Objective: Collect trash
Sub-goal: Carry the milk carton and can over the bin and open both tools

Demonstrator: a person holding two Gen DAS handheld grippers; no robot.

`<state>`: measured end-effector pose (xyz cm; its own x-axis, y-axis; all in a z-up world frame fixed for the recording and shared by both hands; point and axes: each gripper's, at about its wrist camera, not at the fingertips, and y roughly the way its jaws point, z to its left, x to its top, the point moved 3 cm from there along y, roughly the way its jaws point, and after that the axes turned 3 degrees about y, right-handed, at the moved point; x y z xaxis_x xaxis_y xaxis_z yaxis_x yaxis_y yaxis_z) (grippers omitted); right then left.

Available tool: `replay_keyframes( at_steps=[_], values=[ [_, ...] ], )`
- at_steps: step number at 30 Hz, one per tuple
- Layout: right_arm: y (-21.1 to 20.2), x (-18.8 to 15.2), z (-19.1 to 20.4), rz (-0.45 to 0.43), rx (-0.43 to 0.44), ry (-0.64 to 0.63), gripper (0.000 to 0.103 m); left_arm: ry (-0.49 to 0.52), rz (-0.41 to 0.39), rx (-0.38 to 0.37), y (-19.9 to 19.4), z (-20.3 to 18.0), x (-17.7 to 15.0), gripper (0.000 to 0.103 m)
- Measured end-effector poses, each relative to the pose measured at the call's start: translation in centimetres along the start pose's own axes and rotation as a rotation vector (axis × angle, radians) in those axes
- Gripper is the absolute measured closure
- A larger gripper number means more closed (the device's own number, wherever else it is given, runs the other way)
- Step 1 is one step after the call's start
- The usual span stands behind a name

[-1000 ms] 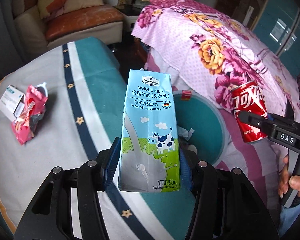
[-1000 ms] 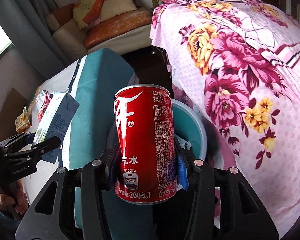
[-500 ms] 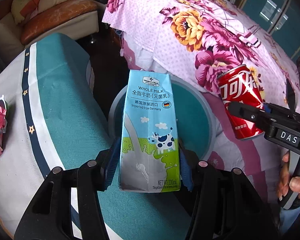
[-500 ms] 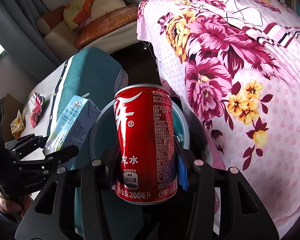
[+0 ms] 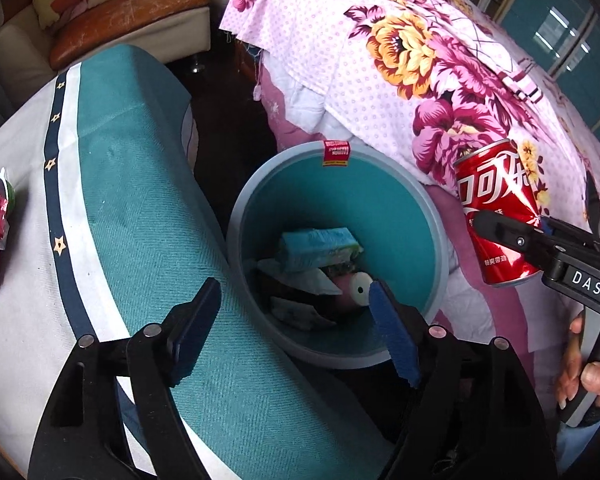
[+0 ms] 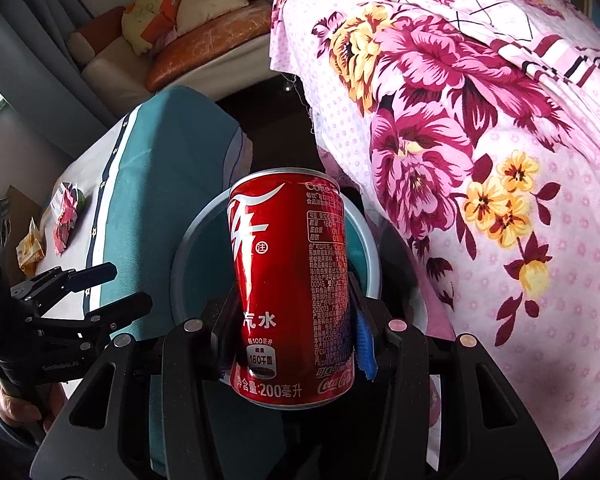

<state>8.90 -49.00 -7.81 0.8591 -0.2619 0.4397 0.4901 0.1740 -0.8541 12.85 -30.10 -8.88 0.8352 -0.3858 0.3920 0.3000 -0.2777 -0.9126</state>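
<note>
Teal-clothed counter beside floral bedspread; bin on floor between. Left gripper above bin, jaws wide, empty — milk carton lies inside among trash. Right gripper jaws clamp red can upright — over bin rim.

The can is red with white script. The bin is teal inside, grey-rimmed. The bedspread shows pink and yellow flowers.
</note>
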Motion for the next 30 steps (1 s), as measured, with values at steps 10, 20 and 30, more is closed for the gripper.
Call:
replay_keyframes(
  at_steps=[10, 20, 30],
  values=[
    [0.6, 0.5, 1.6, 0.022, 0.005, -0.017, 0.051, -0.042, -0.028, -0.002, -1.0, 2.3, -0.5, 0.015],
    [0.5, 0.8, 3.8, 0.028, -0.022, -0.039, 0.029, -0.114, -0.056, -0.010, -2.2, 5.4, -1.3, 0.014],
    [0.5, 0.8, 7.2, 0.052, -0.050, -0.090, 0.028, -0.177, -0.081, -0.015, -3.7, 9.0, -3.0, 0.012]
  ],
)
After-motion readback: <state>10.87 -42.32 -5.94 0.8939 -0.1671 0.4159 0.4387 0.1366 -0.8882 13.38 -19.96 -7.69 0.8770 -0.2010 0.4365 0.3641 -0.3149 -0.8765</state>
